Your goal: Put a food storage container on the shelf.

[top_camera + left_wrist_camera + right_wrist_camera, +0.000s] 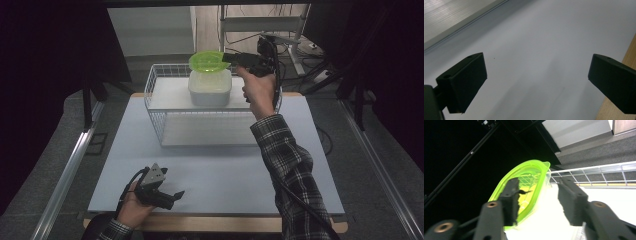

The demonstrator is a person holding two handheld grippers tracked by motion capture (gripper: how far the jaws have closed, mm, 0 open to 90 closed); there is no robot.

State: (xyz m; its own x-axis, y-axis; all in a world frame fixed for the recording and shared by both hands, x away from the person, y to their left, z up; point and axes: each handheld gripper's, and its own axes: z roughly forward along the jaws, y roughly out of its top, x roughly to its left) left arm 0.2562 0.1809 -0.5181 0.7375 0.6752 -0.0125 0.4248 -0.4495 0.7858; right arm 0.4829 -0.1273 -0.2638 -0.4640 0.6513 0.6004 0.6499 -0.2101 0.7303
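Lid (206, 61) on container (210, 88) — in basket (155, 90)

High view: dim overall, black surround from 9 to 3 o'clock; white table (215, 170) moderately lit from above, soft shadows. Left gripper view: even light, jaws blurred. Right gripper view: green lid (529, 185) glows; near jaws unsharp.

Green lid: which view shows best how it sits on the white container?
High view: the green lid sits tilted on the white container in the wire basket. Right gripper view shows the lid close, partly hidden by one finger; left gripper view looks at the table.
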